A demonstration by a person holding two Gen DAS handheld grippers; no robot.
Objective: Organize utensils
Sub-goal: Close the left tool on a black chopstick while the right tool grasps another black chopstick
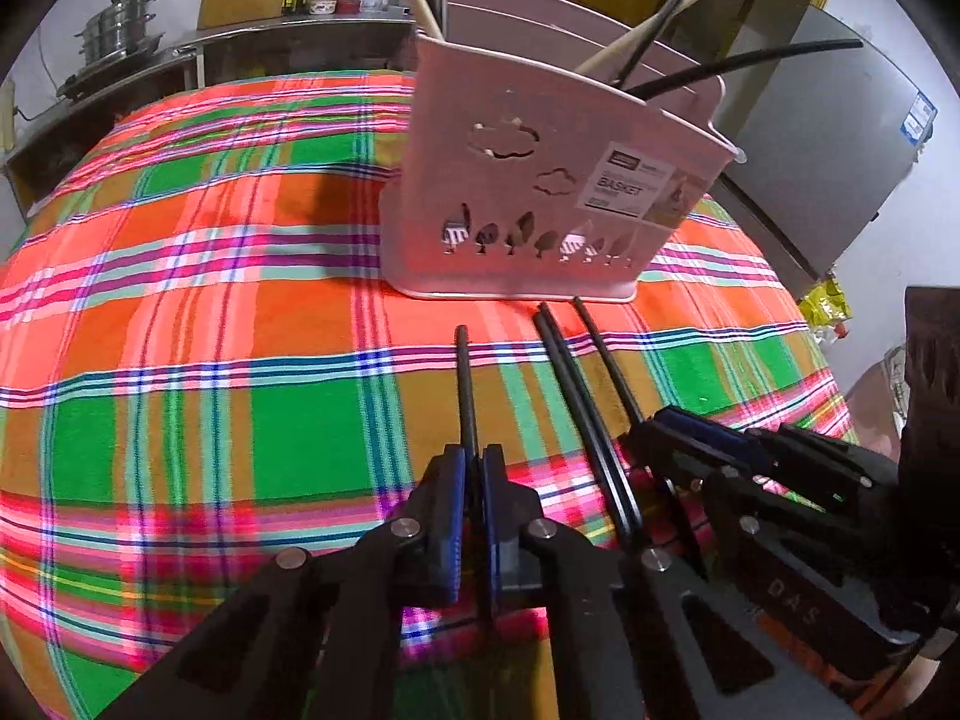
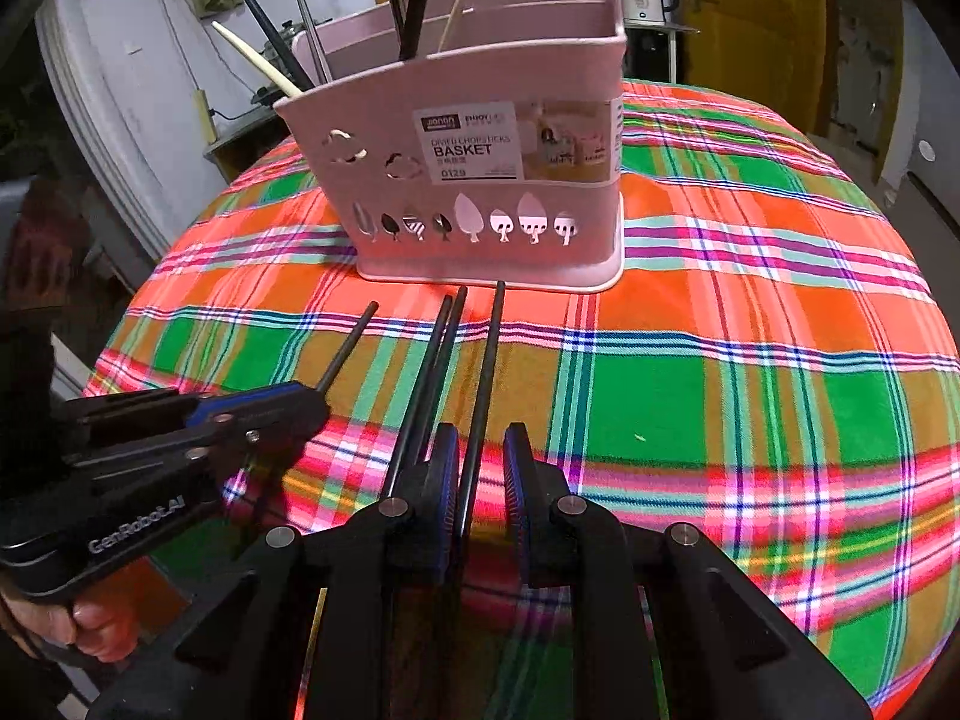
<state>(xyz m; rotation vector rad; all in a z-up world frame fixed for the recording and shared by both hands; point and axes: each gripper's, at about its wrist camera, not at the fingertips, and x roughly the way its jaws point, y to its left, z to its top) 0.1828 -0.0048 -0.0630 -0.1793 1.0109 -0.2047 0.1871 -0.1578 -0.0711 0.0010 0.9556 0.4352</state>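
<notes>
On the plaid tablecloth, four black chopsticks lie loose just in front of the pink chopstick basket, tips pointing at its base. Left gripper is clamped on the leftmost chopstick, pads pinching it near the rear end. Right gripper straddles the rightmost chopstick, jaws apart and not yet pressing. The middle pair sits untouched between them. My read: close the right squarely before any lift, then raise both sticks level so the tips don't drag the cloth. Tilt them upright over the basket and drop them beside the chopsticks already standing inside.
</notes>
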